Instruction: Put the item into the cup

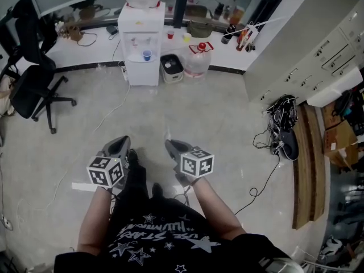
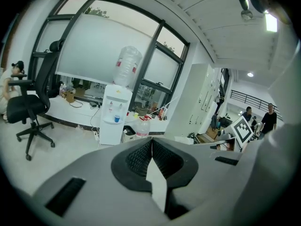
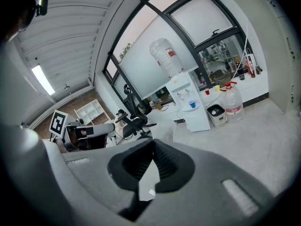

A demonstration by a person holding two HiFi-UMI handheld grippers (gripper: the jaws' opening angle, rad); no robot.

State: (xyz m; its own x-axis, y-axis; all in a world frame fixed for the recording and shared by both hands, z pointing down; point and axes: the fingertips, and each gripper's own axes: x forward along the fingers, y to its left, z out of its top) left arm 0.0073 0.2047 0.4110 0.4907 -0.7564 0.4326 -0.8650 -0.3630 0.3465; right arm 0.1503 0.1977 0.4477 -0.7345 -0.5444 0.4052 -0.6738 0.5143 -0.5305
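Looking steeply down at a person's dark star-printed shirt and two forearms, each holding a claw out over a pale floor (image 1: 227,124), with no tabletop within reach.

Judged as not yet begun: nothing picked up, nothing placed. No item to be seen near either claw, and no telling from these views which object is meant. Likeliest cup: a small blue cup (image 1: 147,54) on the tray of a white water dispenser (image 1: 141,44), well apart from the person, across the open floor. Same blue cup (image 2: 117,118) small and far off in the left gripper view, and likewise (image 3: 191,104) in the right gripper view. Also a red cup (image 1: 170,34) and a yellow cup (image 1: 187,37) on the long white tabletop (image 1: 96,44) behind the dispenser. Left to do, as a judgement: everything, meaning finding the item, gripping it, carrying it to a cup and letting go.

Left claw (image 1: 119,143), seen along its own length (image 2: 151,142): ribbed black pads pressed together at the tip, nothing between them, touching nothing.

Right claw (image 1: 172,147), seen along its own length (image 3: 153,145): pads likewise closed against each other, empty, hanging in the air just beside the left one.

Elsewhere: a black office chair (image 1: 34,90) at the left, a large water jug (image 1: 198,60) on the floor beside the dispenser.
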